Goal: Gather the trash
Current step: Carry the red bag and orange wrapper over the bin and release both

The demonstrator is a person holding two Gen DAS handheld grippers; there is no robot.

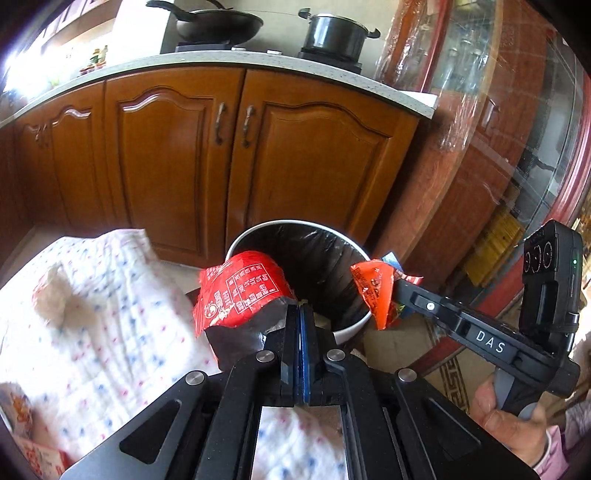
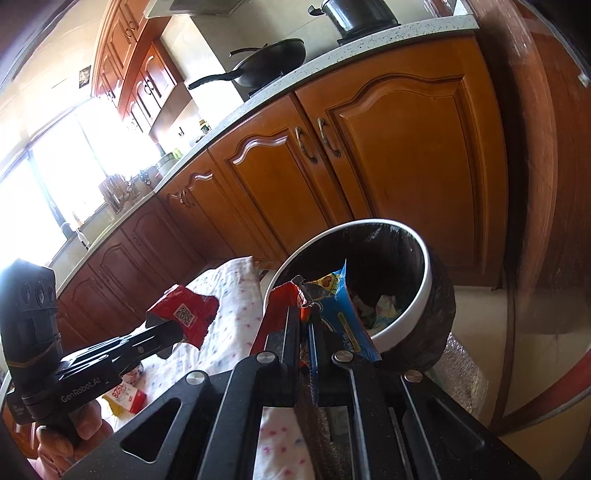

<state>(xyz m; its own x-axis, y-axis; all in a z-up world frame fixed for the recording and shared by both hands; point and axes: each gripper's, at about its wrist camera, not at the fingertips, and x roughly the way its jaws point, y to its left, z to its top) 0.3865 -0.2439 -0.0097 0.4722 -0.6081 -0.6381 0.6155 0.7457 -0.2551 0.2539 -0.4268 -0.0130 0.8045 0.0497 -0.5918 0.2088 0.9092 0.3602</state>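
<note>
Left gripper (image 1: 300, 314): black jaws pressed together on the dark torn edge of a crumpled red snack packet with white print (image 1: 240, 291). The packet hangs at the near left rim of the round white-rimmed trash bin lined with a black bag (image 1: 295, 226), partly over the opening.

Right gripper (image 2: 306, 314): jaws clamped on two wrappers at once, a red-orange foil wrapper (image 2: 282, 295) and a blue snack wrapper with yellow print (image 2: 341, 314). Both sit at the bin's near rim (image 2: 424, 291); the blue one reaches over the opening.

Left wrist view only: the red-orange wrapper (image 1: 373, 288) seen from the side, a sliver of blue behind it, and the person's hand (image 1: 517, 424) on the right gripper's handle. Also a black pot (image 1: 336, 35) and a black wok (image 1: 218, 24) on the speckled counter.

Right wrist view only: the bin's contents, pale crumpled paper scraps (image 2: 384, 306) at the bottom; a QR code on the red packet (image 2: 184, 314); a small red-and-white packet (image 2: 127, 397) lying on the white dotted cloth (image 2: 229, 332); a bright window (image 2: 55, 177) at far left.

Both views: brown wooden cabinet doors (image 1: 177, 155) behind the bin.
</note>
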